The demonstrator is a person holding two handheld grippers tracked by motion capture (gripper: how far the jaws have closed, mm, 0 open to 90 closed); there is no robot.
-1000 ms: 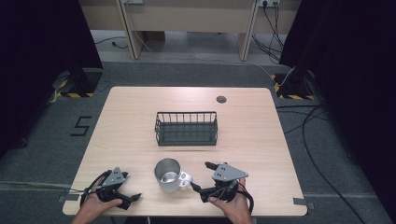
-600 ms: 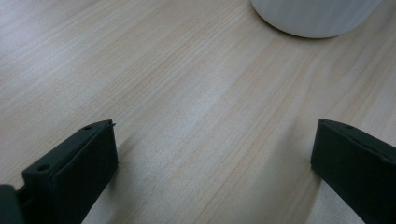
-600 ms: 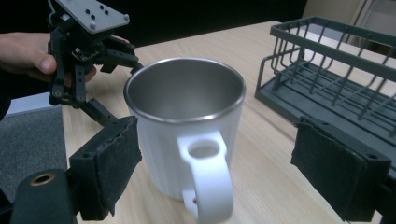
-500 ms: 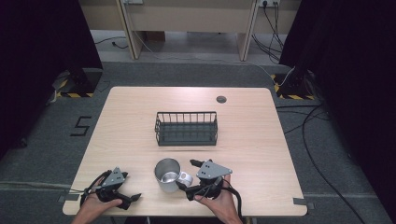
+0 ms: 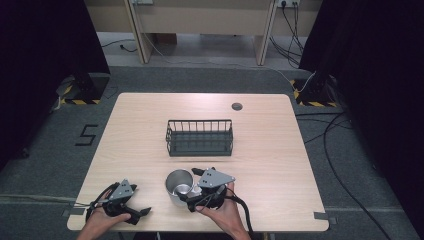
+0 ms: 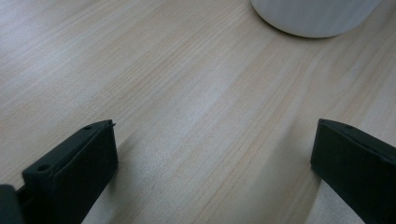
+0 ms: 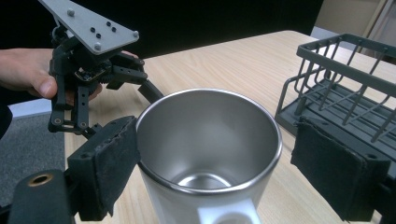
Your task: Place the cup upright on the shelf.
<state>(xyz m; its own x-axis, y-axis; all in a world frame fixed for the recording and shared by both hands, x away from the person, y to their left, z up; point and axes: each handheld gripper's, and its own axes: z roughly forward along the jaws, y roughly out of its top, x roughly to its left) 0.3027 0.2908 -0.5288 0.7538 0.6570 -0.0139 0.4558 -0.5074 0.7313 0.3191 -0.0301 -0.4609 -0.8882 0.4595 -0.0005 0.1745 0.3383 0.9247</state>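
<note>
Wooden surface [image 5: 280, 150] seen from the high view, with a dark wire basket [image 5: 200, 137] standing near its centre. A steel-lined mug [image 5: 178, 184] stands upright toward the near edge, in front of the basket and apart from it. The right hand-held gripper [image 5: 192, 199], held in the person's right hand [image 5: 222, 210], has its jaws spread on either side of the mug; in the right gripper view the left pad lies against the mug [image 7: 210, 154] wall while the right pad stands clear of it, with the basket [image 7: 345, 79] behind. The left hand-held gripper [image 5: 137, 214] rests low at the near left corner, jaws wide apart over bare surface [image 6: 187, 116], with the mug's white base [image 6: 317, 16] just ahead.
</note>
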